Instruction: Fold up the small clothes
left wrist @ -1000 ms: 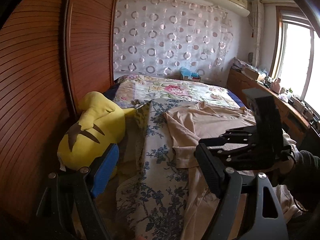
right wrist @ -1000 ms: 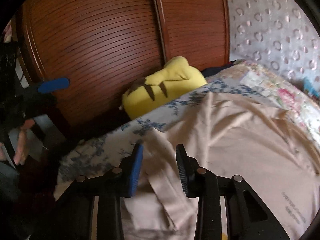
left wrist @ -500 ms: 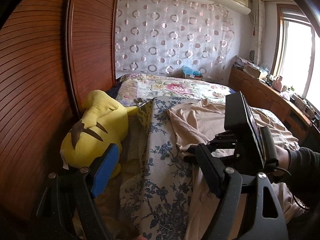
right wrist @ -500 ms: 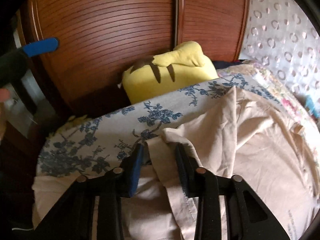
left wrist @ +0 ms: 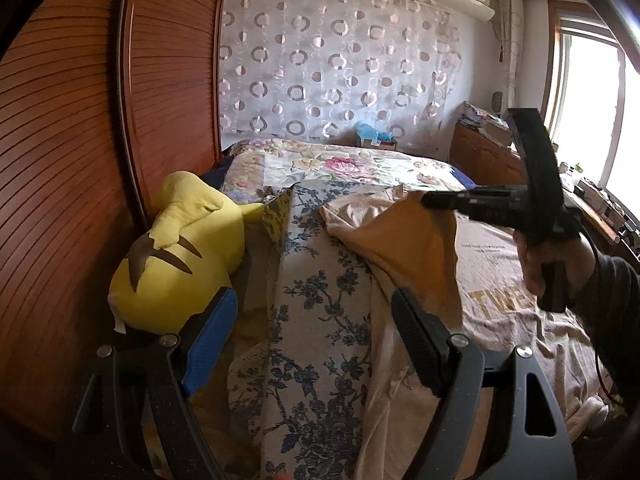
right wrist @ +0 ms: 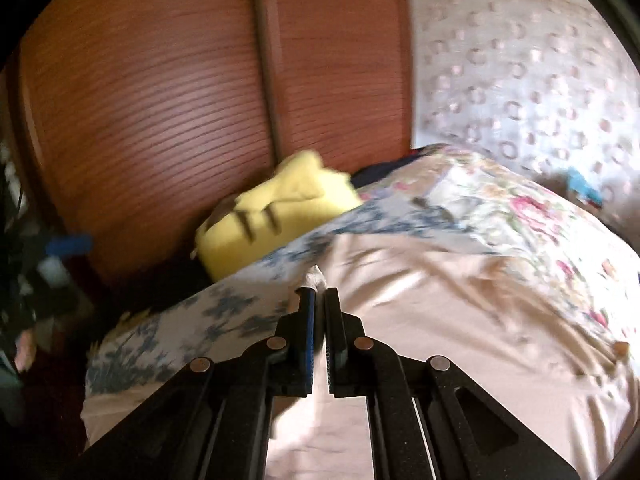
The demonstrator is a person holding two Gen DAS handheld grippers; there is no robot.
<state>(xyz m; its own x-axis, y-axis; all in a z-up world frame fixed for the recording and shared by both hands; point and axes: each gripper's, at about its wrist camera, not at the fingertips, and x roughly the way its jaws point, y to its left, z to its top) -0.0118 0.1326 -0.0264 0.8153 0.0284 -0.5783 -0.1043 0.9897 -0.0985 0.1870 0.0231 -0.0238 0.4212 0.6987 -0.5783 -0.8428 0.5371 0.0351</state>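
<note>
Our right gripper [right wrist: 318, 290] has just closed, pinching and lifting the shirt [right wrist: 440, 300]; left gripper [left wrist: 312, 344] hangs spread.

Shirt [left wrist: 500, 276]: beige, gold block letters plus a line of small dark print. Sheet [left wrist: 320, 320] under it: cream with blue floral print. Far quilt [left wrist: 344, 164]: pastel patchwork, pink flowers. Plush [left wrist: 180, 256] at left: yellow, brown stripes. Wardrobe [left wrist: 60, 160]: red-brown ribbed wood. Curtain [left wrist: 332, 68]: white sheer, ring pattern. Left gripper [left wrist: 312, 344]: black, one pad blue.
</note>
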